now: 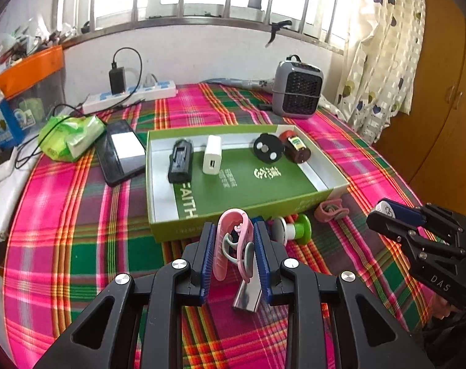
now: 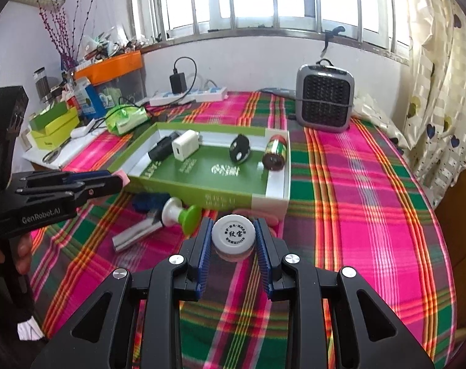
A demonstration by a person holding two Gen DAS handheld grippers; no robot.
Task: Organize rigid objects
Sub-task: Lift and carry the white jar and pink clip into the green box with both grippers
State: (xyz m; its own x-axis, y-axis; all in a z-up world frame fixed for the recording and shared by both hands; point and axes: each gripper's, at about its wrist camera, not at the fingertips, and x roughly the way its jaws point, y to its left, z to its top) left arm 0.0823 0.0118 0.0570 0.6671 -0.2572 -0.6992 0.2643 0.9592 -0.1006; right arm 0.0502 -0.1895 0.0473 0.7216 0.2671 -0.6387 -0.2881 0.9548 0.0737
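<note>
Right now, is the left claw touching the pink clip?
Touching. The left wrist view shows the left claw closed on the pink clip, pads pressing both sides.

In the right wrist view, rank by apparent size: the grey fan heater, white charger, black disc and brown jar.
1. grey fan heater
2. brown jar
3. white charger and black disc: look alike, not ranked.

1 box point(image 1: 233, 224), 4 items inside, 2 grippers

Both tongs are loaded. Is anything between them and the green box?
Only the box's near wall. The left tongs hold the pink clip just before it; the right tongs hold the white-capped jar by its near right corner. The middle of the floor is free.
</note>
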